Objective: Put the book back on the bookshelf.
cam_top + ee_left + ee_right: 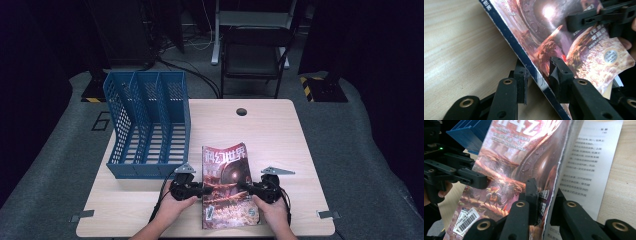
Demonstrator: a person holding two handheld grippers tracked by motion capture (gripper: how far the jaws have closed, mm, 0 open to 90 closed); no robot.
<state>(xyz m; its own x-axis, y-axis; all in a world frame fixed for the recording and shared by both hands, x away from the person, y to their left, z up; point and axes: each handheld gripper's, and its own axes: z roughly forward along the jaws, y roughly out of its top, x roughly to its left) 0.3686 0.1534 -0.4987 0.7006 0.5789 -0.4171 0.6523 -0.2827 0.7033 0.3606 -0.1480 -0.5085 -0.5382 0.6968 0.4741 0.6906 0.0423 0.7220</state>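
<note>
- Your magazine (227, 187) sits near the front edge of the tabletop (280, 130), at about 6 o'clock from the round hole (241, 111) in the board, cover up.
- Your left gripper (199, 189) comes at the magazine's spine edge from 9 o'clock. In the left gripper view that edge runs between its fingers (560, 75): one finger rests on the cover, the other lies under the spine with a visible gap, so the grip looks loose, not clenched.
- Your right gripper (248, 188) comes in from 3 o'clock. In the right gripper view its fingers (532, 195) bracket the cover's open edge, lifted off the printed page (586, 165); whether both press I cannot tell.
- The blue file rack (147, 125) stands at about 11 o'clock from the magazine, just beside its far corner.
- A dark chair (255, 50) stands beyond the tabletop at 12 o'clock.
</note>
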